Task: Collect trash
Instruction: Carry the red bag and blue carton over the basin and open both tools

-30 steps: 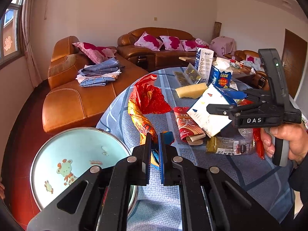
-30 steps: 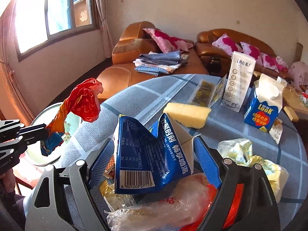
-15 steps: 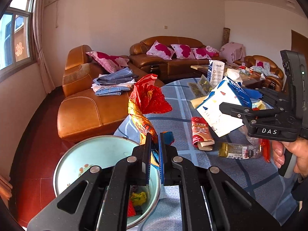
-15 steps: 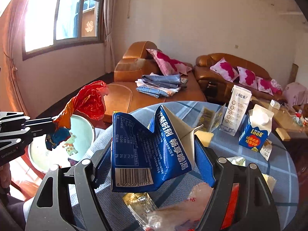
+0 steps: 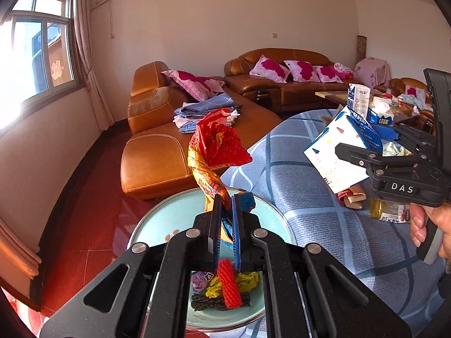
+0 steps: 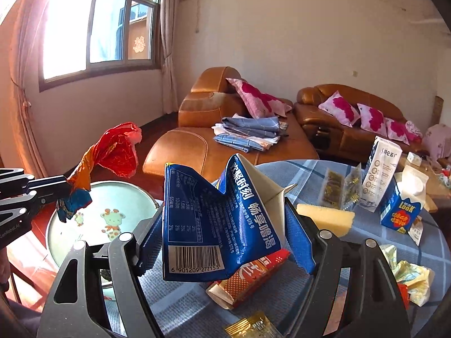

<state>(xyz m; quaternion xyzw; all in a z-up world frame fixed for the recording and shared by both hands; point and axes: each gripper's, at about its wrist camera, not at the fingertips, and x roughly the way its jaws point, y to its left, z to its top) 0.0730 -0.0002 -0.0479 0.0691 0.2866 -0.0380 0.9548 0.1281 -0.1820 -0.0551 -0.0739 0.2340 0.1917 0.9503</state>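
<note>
My left gripper (image 5: 226,205) is shut on a crumpled red and orange wrapper (image 5: 217,146) and holds it above a pale green bin (image 5: 169,225) that stands beside the table. Trash lies in the bin's bottom (image 5: 225,290). My right gripper (image 6: 225,225) is shut on a crushed blue milk carton (image 6: 214,219) and holds it above the table's edge. The carton also shows in the left wrist view (image 5: 341,152), and the wrapper in the right wrist view (image 6: 112,152), left of the carton.
The round table with a blue checked cloth (image 6: 366,239) carries a red packet (image 6: 248,278), a yellow sponge (image 6: 324,217), a blue "Look" carton (image 6: 400,208), a tall white carton (image 6: 380,174) and crumpled wrappers (image 6: 408,273). Brown sofas (image 5: 174,152) stand behind.
Both grippers have risen with their loads. The left gripper has moved over the bin, so its inside now shows. The right gripper has lifted the carton off the table towards the bin.
</note>
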